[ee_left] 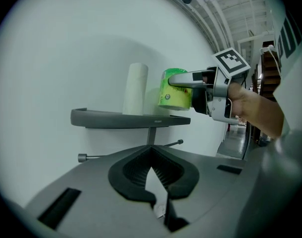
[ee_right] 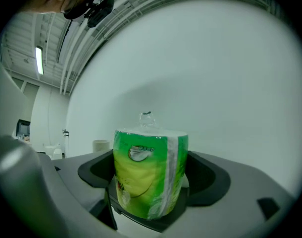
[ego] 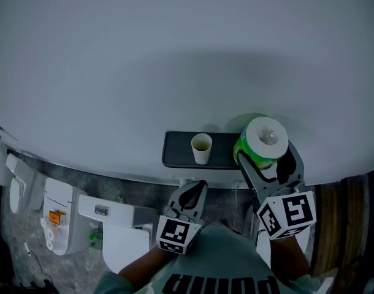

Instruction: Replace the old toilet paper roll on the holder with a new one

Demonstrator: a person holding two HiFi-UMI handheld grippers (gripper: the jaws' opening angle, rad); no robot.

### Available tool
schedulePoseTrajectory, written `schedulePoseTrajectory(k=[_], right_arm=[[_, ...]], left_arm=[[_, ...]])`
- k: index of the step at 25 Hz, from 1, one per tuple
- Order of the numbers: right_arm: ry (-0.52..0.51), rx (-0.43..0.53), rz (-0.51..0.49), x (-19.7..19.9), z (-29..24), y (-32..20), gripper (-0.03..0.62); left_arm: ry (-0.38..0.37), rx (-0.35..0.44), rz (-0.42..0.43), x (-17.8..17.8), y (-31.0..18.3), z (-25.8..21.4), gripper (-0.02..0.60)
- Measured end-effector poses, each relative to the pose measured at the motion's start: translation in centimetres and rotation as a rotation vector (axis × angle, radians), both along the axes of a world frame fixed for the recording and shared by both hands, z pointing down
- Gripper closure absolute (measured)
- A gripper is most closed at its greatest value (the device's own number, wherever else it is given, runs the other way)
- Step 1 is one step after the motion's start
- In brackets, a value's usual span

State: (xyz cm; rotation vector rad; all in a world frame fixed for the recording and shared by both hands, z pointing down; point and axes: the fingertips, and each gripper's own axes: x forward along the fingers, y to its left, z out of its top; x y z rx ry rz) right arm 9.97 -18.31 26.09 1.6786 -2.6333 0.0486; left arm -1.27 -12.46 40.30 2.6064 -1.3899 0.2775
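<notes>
My right gripper is shut on a new toilet paper roll in green wrapping, held upright just above the right end of a dark wall shelf. That roll fills the right gripper view between the jaws. On the shelf stands a slim white hollow tube. The left gripper view shows the shelf, the tube, the green roll and a bare holder rod under the shelf. My left gripper hangs below the shelf, jaws together, holding nothing.
A white toilet and other white fixtures stand low at the left on a grey floor. Brown wooden panelling rises at the right. The wall behind the shelf is plain white. My shirt fills the bottom edge.
</notes>
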Motion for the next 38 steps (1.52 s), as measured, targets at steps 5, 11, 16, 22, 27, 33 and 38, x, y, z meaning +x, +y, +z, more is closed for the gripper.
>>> schedulePoseTrajectory(k=[5, 11, 16, 22, 27, 33, 38], right_arm=[[-0.03, 0.006, 0.055, 2.8, -0.4, 0.8, 0.154], [-0.116, -0.015, 0.12, 6.7, -0.1, 1.6, 0.154], [-0.191, -0.041, 0.165, 9.5, 0.9, 1.9, 0.154], [-0.272, -0.07, 0.211, 12.6, 2.8, 2.4, 0.154], [-0.312, -0.092, 0.231, 14.1, 4.2, 2.9, 0.154], [-0.378, -0.13, 0.254, 15.3, 6.1, 2.4, 0.154], [-0.466, -0.187, 0.27, 15.5, 8.3, 1.8, 0.154]], left_arm=[[0.006, 0.001, 0.047, 2.1, 0.3, -0.2, 0.578], [0.005, 0.009, 0.081, 4.3, 0.6, -0.5, 0.578], [-0.005, 0.013, 0.088, 5.6, 0.6, -0.4, 0.578], [-0.012, 0.022, 0.114, 7.4, 0.9, -0.5, 0.578], [-0.025, 0.025, 0.129, 8.5, 1.3, -0.5, 0.578], [-0.057, 0.015, 0.126, 8.6, 1.2, 0.0, 0.578], [-0.079, 0.0, 0.107, 7.9, 1.0, 0.4, 0.578]])
